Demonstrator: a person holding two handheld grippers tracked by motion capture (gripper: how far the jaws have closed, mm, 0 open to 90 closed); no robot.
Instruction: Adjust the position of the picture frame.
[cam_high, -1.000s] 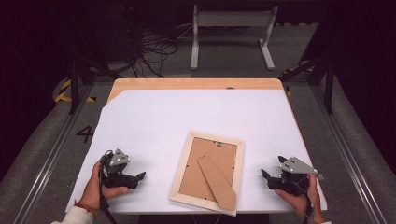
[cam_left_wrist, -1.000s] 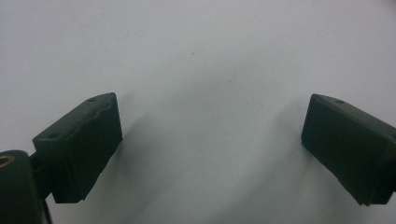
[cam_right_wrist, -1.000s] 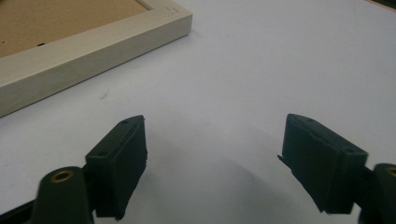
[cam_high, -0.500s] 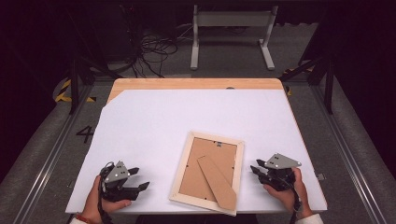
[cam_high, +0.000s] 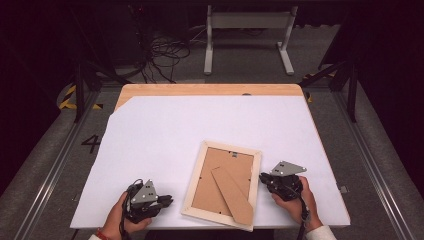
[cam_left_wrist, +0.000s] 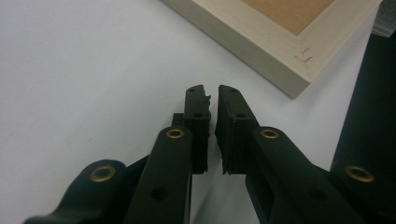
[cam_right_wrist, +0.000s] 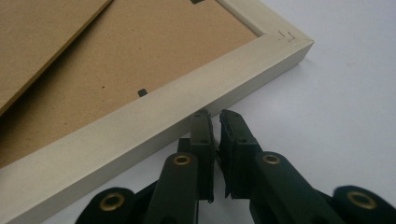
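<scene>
A pale wooden picture frame (cam_high: 196, 190) lies face down on the white table cover, its brown cardboard back and fold-out stand (cam_high: 232, 192) facing up. My left gripper (cam_high: 169, 202) rests low near the front edge, just left of the frame's near left corner (cam_left_wrist: 285, 60). Its jaws have just been closing and stand together with only a sliver between the fingertips (cam_left_wrist: 195, 100), nothing in them. My right gripper (cam_high: 262, 178) sits at the frame's right rail (cam_right_wrist: 154, 121). Its jaws have also just closed, empty, with the tips (cam_right_wrist: 201, 123) right against the rail's side.
The white cover (cam_high: 200, 125) spans the table, with a bare wooden strip (cam_high: 210, 90) along the far edge. The front edge lies close under both hands. Beyond the table are cables (cam_high: 165, 50) and a metal stand (cam_high: 247, 30) on the grey floor.
Both grippers went from open to shut. The left hand moved right, toward the frame and the front edge. The right hand moved left up to the frame's right rail.
</scene>
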